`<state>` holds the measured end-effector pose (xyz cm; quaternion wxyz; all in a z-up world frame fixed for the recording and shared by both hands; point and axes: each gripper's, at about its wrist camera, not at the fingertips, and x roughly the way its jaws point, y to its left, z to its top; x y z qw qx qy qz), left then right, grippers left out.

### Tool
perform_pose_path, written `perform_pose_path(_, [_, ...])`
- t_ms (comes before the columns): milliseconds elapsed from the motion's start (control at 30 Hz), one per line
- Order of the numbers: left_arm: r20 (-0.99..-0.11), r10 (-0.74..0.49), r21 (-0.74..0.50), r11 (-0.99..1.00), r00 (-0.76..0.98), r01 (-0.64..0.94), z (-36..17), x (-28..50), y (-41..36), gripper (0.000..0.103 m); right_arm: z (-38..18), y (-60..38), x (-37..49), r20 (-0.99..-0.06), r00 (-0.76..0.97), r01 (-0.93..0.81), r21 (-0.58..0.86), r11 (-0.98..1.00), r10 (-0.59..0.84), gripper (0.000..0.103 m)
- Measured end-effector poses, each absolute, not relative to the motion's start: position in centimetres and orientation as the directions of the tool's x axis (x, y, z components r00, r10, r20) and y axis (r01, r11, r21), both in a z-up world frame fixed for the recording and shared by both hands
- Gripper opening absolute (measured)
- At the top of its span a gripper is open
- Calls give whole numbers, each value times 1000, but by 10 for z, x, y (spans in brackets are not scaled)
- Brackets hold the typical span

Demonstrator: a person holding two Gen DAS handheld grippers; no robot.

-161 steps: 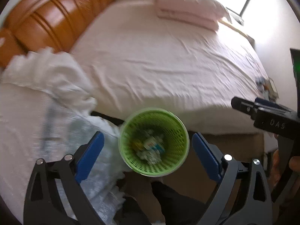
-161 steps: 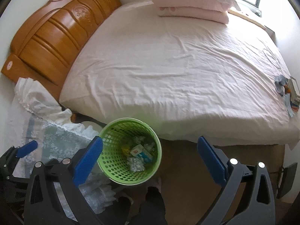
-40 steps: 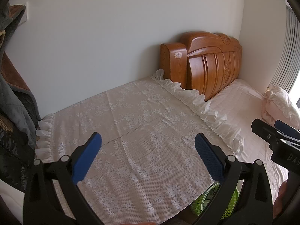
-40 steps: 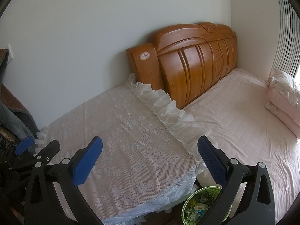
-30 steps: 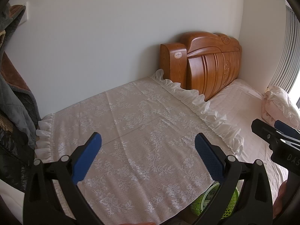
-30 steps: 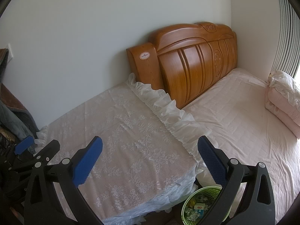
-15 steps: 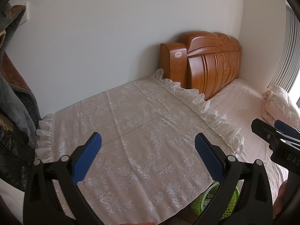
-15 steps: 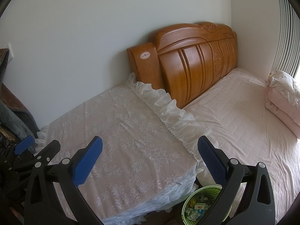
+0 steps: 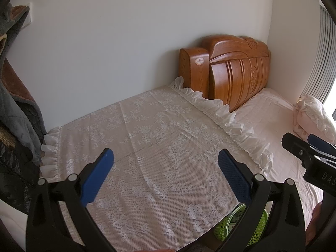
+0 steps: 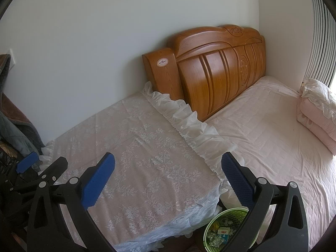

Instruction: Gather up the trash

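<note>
The left hand-held gripper (image 9: 166,175) has its two blue pads wide apart, with nothing between them. The right hand-held gripper (image 10: 168,175) is the same: pads wide apart and holding nothing. Both hang in the air above a bench (image 10: 147,157) with a white lace cloth on it. The cloth has a frill (image 10: 184,124) along the side next to the bed.

The bin (image 10: 225,230) is green and full of little holes. It stands on the floor, down low between the bench and the bed (image 10: 273,130). There is one bin. Trash (image 10: 220,233) lies inside it: small crumpled bits and one little white box with red on it. I cannot count the bits. In the left view only a part of the bin (image 9: 227,226) shows, because the cloth edge and the right finger of the left hand-held gripper stand in front of it. In the right view, the right finger of that gripper hides one side of the bin.

The bed has a pink sheet and one brown wooden headboard (image 10: 214,67) against the white wall (image 10: 84,31). Folded pink bedding (image 10: 317,113) lies at the far side of the bed. Dark clothes (image 9: 14,109) hang at the left edge.
</note>
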<state>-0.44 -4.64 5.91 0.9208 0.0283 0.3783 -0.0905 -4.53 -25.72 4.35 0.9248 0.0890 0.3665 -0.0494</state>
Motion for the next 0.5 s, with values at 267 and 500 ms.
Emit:
perform_pose_path(267, [-706,-140,-17,983,694,181,57,-8,-44,95,44,-257,-44,-687,726,156,129,979,-26,101])
perform_pose_path(500, [-711,-139,-16,983,689,182,56,-8,-45,95,42,-256,-48,-691,723,150,132,980,-18,101])
